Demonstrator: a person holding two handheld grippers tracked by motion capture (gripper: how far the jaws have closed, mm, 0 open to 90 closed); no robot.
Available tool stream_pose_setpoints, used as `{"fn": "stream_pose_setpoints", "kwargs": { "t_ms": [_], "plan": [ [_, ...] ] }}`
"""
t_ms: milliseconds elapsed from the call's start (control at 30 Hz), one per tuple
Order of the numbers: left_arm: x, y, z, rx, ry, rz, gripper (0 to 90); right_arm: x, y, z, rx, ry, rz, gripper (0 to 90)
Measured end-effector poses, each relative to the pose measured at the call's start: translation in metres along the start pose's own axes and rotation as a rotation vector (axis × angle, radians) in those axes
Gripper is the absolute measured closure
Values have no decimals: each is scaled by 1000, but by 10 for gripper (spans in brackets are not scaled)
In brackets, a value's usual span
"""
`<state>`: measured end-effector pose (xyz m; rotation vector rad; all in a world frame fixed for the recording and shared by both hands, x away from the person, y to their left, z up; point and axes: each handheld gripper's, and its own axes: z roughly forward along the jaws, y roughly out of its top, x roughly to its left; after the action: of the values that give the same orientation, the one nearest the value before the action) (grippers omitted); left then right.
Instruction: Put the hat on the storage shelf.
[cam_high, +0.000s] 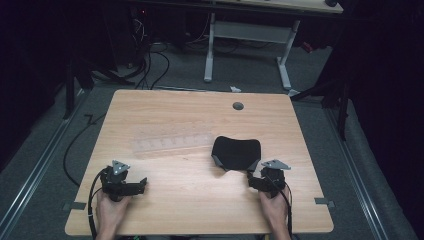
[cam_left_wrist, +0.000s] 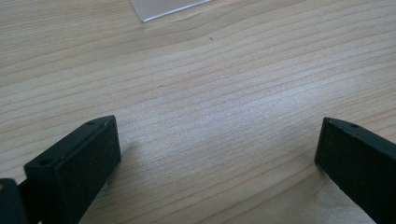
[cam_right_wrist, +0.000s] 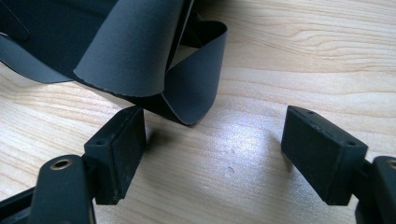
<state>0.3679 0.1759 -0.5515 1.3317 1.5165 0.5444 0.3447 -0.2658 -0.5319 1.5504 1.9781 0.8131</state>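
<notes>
Black mask (cam_high: 236, 152) lies mid-frame on the table (cam_high: 190, 200), beside a clear tray (cam_high: 172, 143); left hand-held gripper (cam_high: 142, 184) and right hand-held gripper (cam_high: 254, 176) both gape, released, at lower frame.

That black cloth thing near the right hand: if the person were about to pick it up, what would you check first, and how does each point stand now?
1. Right gripper open: ok, jaws wide apart.
2. Black cloth item within reach: ok, its grey strap curls just ahead of the jaws.
3. Strap between the jaws: not ok, it lies ahead of them and nearer one jaw.
4. Left gripper free: ok, open over bare table.
5. Clear plastic tray out of the way: ok, apart from the cloth.
6. What the cloth item is: cannot tell.
</notes>
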Motion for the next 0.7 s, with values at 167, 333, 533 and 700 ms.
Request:
{"fn": "stream_pose_setpoints", "kwargs": {
  "t_ms": [167,333,533,700],
  "plan": [
    [0,0,0,1,-3,1,7,0,0,0,0,-1,0,223],
    [-1,-1,0,2,-6,-1,6,0,0,0,1,2,0,219],
    [-1,-1,-1,3,-8,-2,7,1,0,0,4,11,-5,198],
    [-1,-1,-1,-1,-6,-3,11,0,-1,0,5,14,-9,198]
  ]
}}
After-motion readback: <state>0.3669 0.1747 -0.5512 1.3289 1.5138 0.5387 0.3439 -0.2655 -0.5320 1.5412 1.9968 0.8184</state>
